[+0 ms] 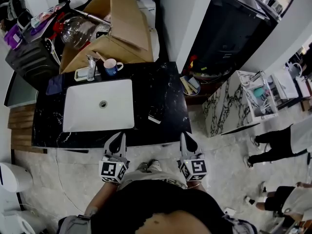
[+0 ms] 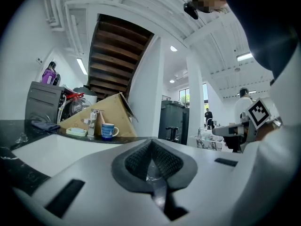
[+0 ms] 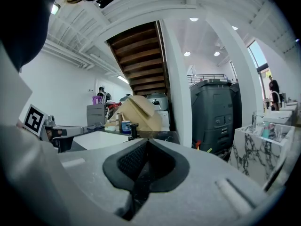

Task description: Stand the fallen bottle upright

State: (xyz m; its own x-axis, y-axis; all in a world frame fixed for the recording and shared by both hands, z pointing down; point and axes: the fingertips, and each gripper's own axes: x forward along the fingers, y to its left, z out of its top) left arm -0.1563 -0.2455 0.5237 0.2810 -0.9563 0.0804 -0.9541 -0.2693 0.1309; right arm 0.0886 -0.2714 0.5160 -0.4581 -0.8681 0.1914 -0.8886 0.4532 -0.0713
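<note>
Left hand-held gripper (image 1: 118,136) and right hand-held gripper (image 1: 186,136) were held at the near edge of the surface (image 1: 165,82), well apart. A sink (image 1: 78,106) lay ahead of the left unit. A faucet (image 1: 91,67), soap dish (image 1: 82,73) and mug (image 1: 111,67) stood behind the sink, with a box (image 1: 122,28) beyond them. The bottle (image 1: 156,114) was on the surface just right of the sink, ahead of both units; in the right gripper view it looked upright. Both units were clenched, pads together, grasping nothing and touching nothing.
</note>
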